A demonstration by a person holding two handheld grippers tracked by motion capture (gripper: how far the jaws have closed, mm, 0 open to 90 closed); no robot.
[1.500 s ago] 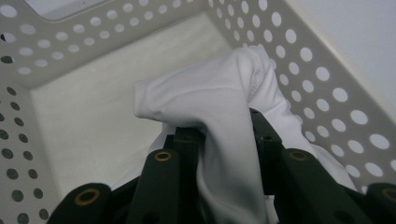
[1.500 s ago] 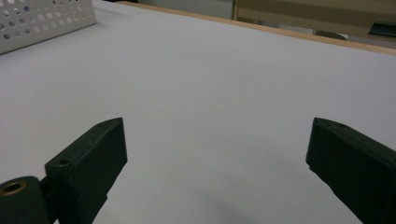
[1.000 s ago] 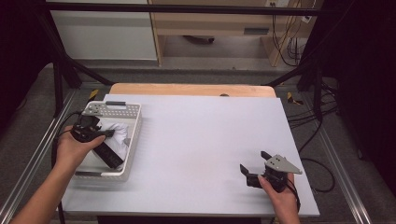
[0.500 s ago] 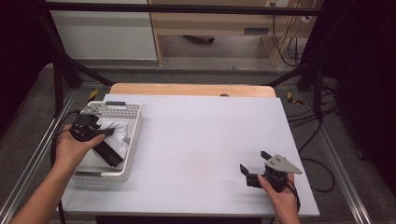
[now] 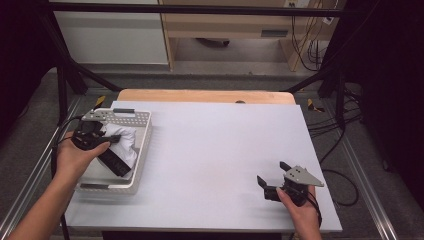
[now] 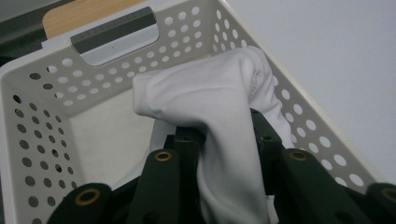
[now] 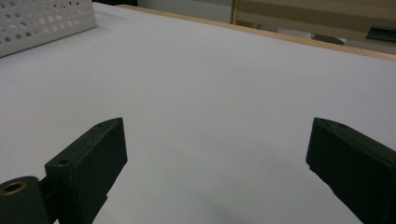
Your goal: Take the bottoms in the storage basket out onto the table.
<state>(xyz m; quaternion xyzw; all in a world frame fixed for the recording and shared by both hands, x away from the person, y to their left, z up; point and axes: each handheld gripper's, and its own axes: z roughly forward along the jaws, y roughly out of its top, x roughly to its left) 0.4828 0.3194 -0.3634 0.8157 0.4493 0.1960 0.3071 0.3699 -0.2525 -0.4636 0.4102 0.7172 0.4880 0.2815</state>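
Cloth is the thing here: a soft white fabric piece (image 6: 219, 102) in the white perforated plastic basket (image 5: 141, 131) at left, light and limp, pinched at a bunched fold by the left gripper (image 6: 224, 140). The right gripper (image 5: 274, 182) rests spread, near right.

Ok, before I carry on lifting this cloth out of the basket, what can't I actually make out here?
- White cloth, left gripper view: its lower end is cut off by the bottom edge, between the jaws.
- Basket floor, high view: partly hidden by the cloth and the left gripper; anything under them is unseen.
- Basket, right gripper view: only a corner shows, cut by the frame's edge.
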